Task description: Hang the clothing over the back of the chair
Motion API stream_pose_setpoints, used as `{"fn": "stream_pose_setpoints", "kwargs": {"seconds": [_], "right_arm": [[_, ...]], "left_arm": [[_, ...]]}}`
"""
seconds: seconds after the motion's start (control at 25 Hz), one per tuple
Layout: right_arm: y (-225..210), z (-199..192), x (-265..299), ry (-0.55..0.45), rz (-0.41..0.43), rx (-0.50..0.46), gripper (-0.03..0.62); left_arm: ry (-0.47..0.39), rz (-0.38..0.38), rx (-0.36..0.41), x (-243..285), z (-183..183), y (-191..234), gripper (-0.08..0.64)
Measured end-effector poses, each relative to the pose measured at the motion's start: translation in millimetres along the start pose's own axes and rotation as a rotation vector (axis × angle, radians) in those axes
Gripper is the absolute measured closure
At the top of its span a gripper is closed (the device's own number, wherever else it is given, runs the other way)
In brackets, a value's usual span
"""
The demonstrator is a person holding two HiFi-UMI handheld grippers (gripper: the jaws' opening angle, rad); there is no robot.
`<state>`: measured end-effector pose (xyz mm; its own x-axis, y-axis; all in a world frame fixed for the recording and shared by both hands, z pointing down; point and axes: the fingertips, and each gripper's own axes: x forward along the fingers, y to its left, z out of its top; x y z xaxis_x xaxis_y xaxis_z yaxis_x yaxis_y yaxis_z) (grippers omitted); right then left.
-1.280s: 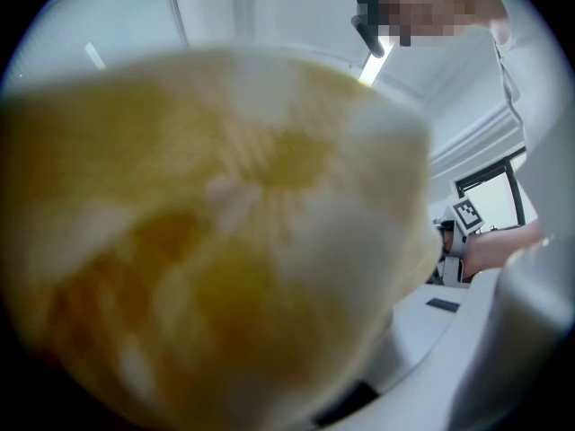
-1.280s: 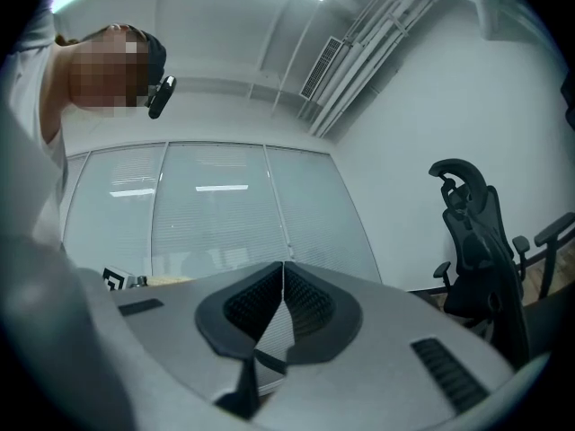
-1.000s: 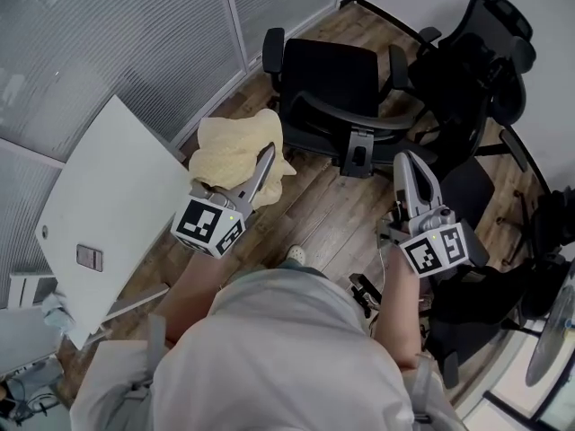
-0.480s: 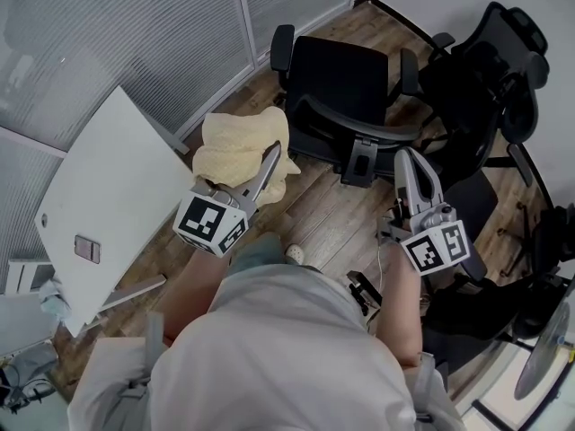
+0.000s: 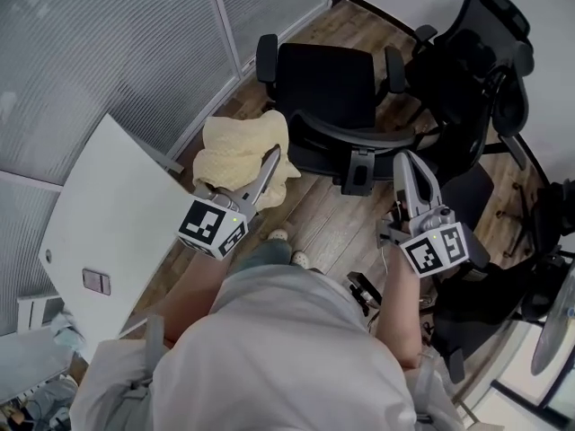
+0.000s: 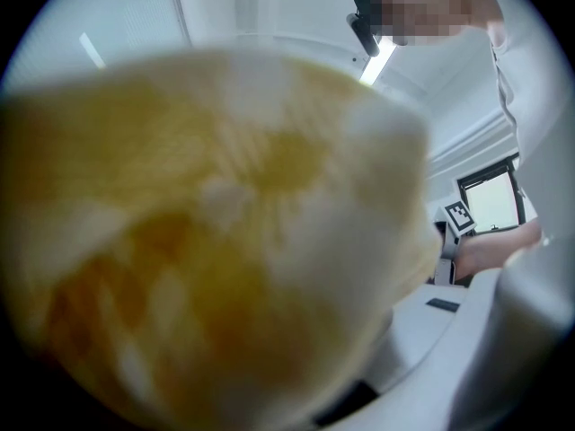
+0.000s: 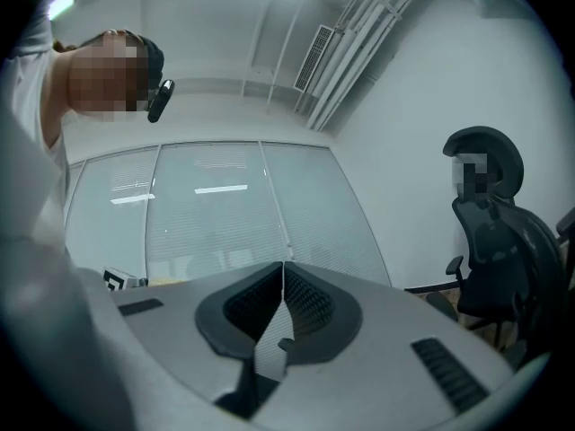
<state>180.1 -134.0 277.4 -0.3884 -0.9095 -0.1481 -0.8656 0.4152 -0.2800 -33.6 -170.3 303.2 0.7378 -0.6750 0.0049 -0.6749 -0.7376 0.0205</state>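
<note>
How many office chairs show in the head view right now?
2 for certain: a black armchair straight ahead beside the glass partition, and a high-backed mesh chair at the upper right. Dark shapes at the lower right may be more chairs; that cannot be told.

White table [image 5: 108, 214] beside ribbed glass partition [image 5: 108, 43]

The clothing [image 5: 238, 151] is fluffy cloth, the chair [image 5: 328, 83] matt black, the floor [image 5: 325, 221] wood.
</note>
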Motion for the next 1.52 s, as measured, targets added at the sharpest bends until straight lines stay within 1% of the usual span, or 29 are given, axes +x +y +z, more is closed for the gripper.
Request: {"fn": "stream_pose_setpoints", "kwargs": {"seconds": [0.2,0.48,0.76,0.88,1.16,1.36,1.52], "right_arm": [[0.2,3.7,4.0,-0.016,-0.043,-0.008,0.571],[0.5,3.3,13.6,-0.025,-0.098,-0.025,0.569],[-1.8,2.1,25.8,-0.039,-0.128,-0.035,0.571],[-2.1,0.3,31.0,-0.043,-0.120,-0.031,0.571],[-8.1,-3.4,41.7,-0.019,-0.076,-0.031,0.571],[-18.4,6.8,43.1,-0.016,-0.065,-0.034,0.571],[-26.6,15.9,43.7,-0.018,-0.055,-0.042,0.571]], "left_arm": [[-0.014,-0.038,0.004,10.1,7.1,15.5,0.420],[-0.019,-0.107,-0.013,20.7,4.4,25.8,0.420],[-0.028,-0.135,-0.022,26.6,1.6,39.2,0.420],[-0.023,-0.133,-0.022,27.6,0.3,42.8,0.420],[-0.015,-0.104,-0.031,29.1,-0.6,43.9,0.420],[-0.008,-0.080,-0.026,29.8,4.7,38.1,0.420],[-0.033,-0.085,-0.023,29.8,14.0,31.3,0.420]]}}
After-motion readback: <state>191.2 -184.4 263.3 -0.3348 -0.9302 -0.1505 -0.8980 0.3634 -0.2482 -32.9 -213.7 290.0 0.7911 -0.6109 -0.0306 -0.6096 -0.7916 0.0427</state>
